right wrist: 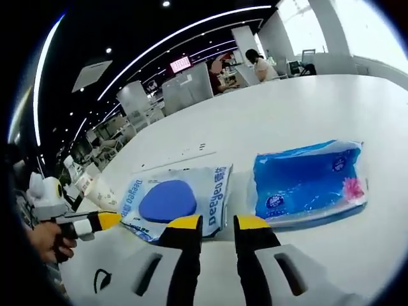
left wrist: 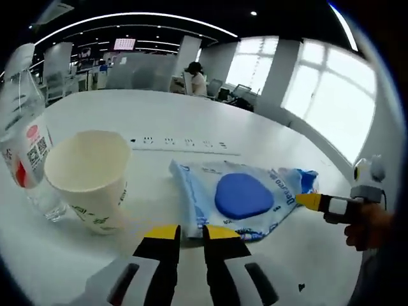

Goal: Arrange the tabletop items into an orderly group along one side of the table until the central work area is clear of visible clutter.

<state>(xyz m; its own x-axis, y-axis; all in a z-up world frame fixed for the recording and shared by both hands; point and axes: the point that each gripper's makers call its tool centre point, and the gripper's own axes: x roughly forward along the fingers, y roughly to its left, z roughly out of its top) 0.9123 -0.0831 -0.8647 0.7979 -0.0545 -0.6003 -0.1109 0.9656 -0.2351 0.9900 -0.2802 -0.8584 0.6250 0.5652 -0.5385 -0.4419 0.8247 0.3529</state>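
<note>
Large white table [left wrist: 191,115] runs far ahead, wide bare room beyond my things, socket strip [left wrist: 178,141] mid-table. Blue plastic tissue pack [right wrist: 309,182] lies right, just beside pale wet-wipe pouch with blue oval lid [right wrist: 175,197]; pouch sits directly before both tongs. Cream paper cup [left wrist: 89,178] near left, clear plastic bottle [left wrist: 25,146] just beside it. My left gripper [left wrist: 190,233] narrowly open, empty. My right gripper [right wrist: 217,223] narrowly open, empty, near pouch edge.

Seated person [left wrist: 195,78], windows [left wrist: 331,95], ceiling light strips [right wrist: 185,35] in bkgd.
</note>
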